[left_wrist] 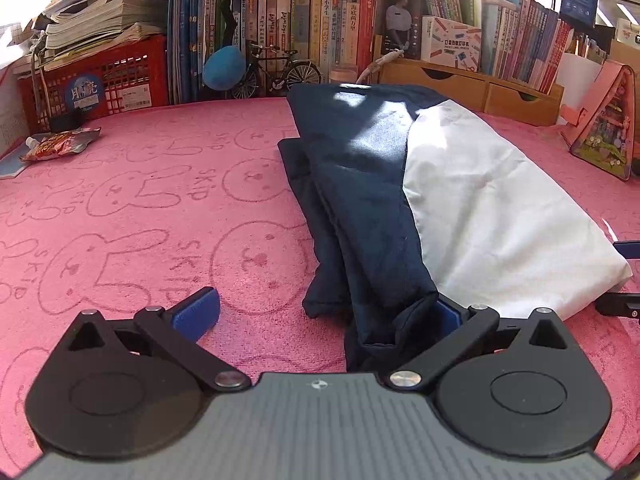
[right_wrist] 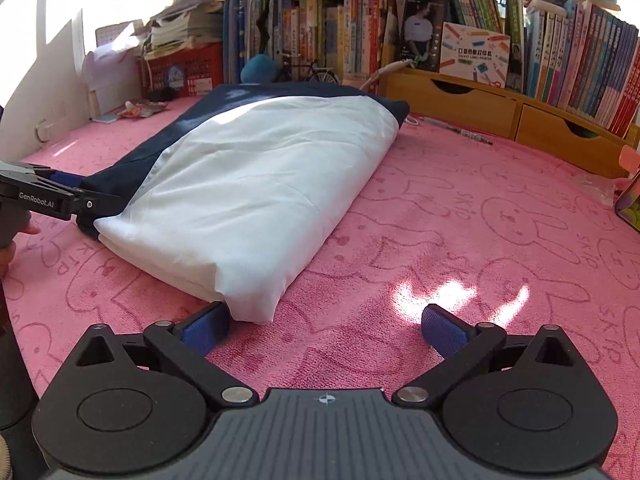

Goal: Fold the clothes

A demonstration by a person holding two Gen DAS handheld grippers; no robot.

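The left gripper point(left_wrist: 324, 316) sits low over the pink rabbit-print cloth point(left_wrist: 140, 208), its jaws spread wide; the left blue pad point(left_wrist: 198, 314) lies bare on the cloth while the right one is mostly buried under a navy fold at about five o'clock of the garment. Whether that fold is actually pinched I cannot tell, since the jaws stand far apart around it. The right gripper point(right_wrist: 324, 326) rests just off the bundle's near corner, jaws wide apart and holding nothing, its left pad point(right_wrist: 206, 320) touching the white edge.

Only the right wrist view shows the left gripper from outside, with part of a hand point(right_wrist: 16, 236) behind it at nine o'clock. Only the left wrist view shows a snack wrapper point(left_wrist: 60, 144) at ten o'clock.

The folded garment point(left_wrist: 400, 200) lies mid-table, a long bundle running away toward the bookshelf point(left_wrist: 320, 20): navy along its left side, white point(right_wrist: 260, 184) over the right, smooth and puffy, sunlit at its far end.
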